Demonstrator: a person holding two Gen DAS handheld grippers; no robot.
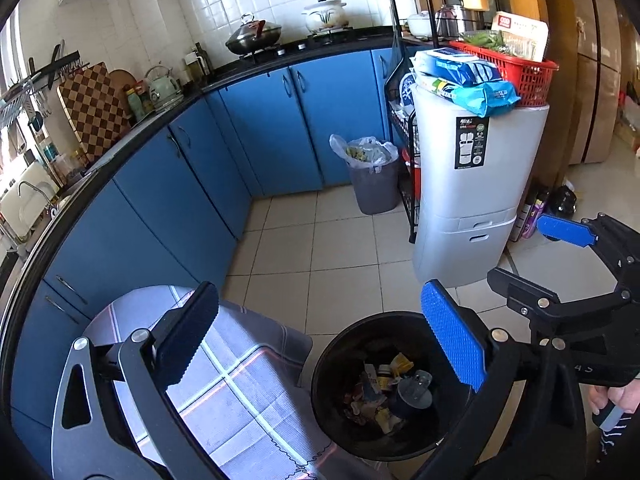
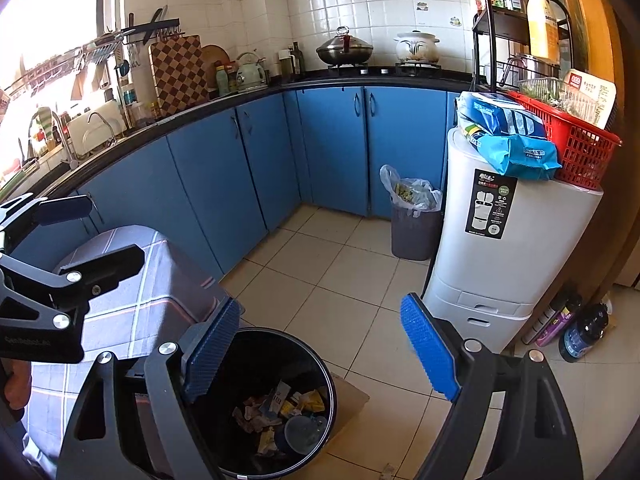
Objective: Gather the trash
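A black round trash bin (image 1: 332, 364) stands on the tiled floor below both grippers and also shows in the right wrist view (image 2: 320, 364). Inside lie crumpled wrappers (image 1: 380, 392) and a dark plastic cup (image 1: 414, 394); the right wrist view shows the wrappers (image 2: 280, 404) and the cup (image 2: 304, 432) too. My left gripper (image 1: 320, 348) is open and empty above the bin. My right gripper (image 2: 322, 354) is open and empty above it. Each gripper shows at the edge of the other's view, the right one (image 1: 516, 254) and the left one (image 2: 76, 232).
A table with a grey checked cloth (image 1: 240, 376) stands left of the bin. Blue cabinets (image 1: 256, 128) run along the walls. A grey lined waste basket (image 1: 374, 184) and a white appliance (image 1: 476, 200) with bags and a red basket (image 1: 516, 68) stand behind. Bottles (image 2: 576, 328) sit on the floor at right.
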